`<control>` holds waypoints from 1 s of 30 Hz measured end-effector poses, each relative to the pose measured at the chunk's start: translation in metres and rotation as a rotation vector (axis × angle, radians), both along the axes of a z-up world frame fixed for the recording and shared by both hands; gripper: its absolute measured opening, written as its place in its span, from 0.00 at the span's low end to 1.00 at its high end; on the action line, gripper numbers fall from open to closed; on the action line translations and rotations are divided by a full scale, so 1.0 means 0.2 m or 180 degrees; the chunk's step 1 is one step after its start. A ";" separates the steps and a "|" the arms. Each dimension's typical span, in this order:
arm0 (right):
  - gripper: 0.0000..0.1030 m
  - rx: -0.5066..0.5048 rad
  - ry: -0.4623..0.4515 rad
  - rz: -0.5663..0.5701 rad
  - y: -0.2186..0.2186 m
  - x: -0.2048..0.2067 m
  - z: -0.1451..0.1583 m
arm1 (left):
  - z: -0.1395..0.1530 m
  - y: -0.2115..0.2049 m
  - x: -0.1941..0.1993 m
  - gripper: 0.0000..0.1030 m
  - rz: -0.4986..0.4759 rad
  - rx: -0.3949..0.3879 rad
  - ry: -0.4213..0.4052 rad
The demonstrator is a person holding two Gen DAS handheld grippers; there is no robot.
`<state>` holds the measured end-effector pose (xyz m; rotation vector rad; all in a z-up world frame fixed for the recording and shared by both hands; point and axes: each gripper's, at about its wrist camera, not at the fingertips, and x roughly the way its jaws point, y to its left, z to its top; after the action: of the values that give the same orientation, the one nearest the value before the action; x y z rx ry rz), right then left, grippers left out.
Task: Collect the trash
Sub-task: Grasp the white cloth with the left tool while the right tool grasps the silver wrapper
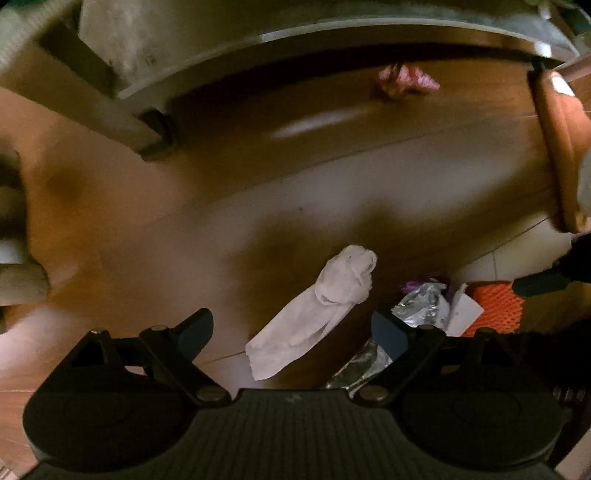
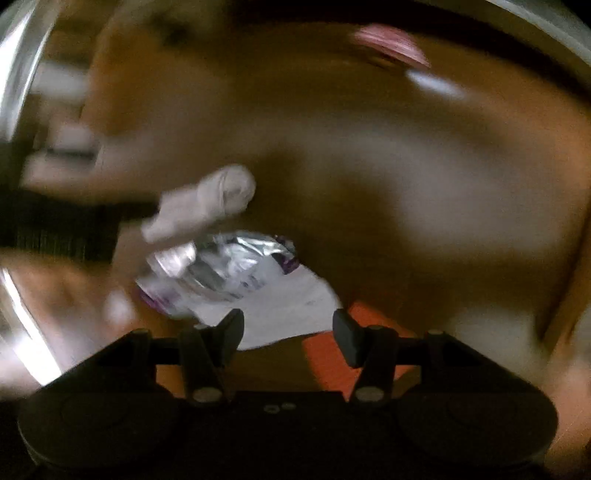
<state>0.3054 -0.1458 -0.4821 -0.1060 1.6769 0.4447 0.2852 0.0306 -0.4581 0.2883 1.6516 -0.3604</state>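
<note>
A brown wooden floor (image 1: 221, 206) spreads out beneath my jaws. Well beyond them a grey curved furniture base (image 1: 332, 33) stands on it.

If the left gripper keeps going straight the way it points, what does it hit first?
Most likely the white tissue, which lies between the open left gripper fingers' line. The foil wrapper sits just off to the side; depth is hard to judge.
</note>
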 end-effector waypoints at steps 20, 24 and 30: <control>0.51 -0.0119 -0.0710 0.2401 0.22 -0.28 -0.27 | -0.35 -0.04 0.02 0.77 0.0058 -0.0191 0.0321; 0.48 -0.0151 -0.0771 0.2543 0.24 -0.33 -0.31 | -0.37 -0.06 0.02 0.63 0.0072 -0.0226 0.0354; 0.00 -0.0398 -0.0909 0.2648 0.24 -0.35 -0.37 | -0.37 -0.05 -0.01 0.45 0.0110 -0.0129 0.0257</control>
<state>0.2354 -0.0985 -0.5571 -0.9367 1.3179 0.8917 0.2833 0.0209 -0.5313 0.2169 1.7244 -0.3831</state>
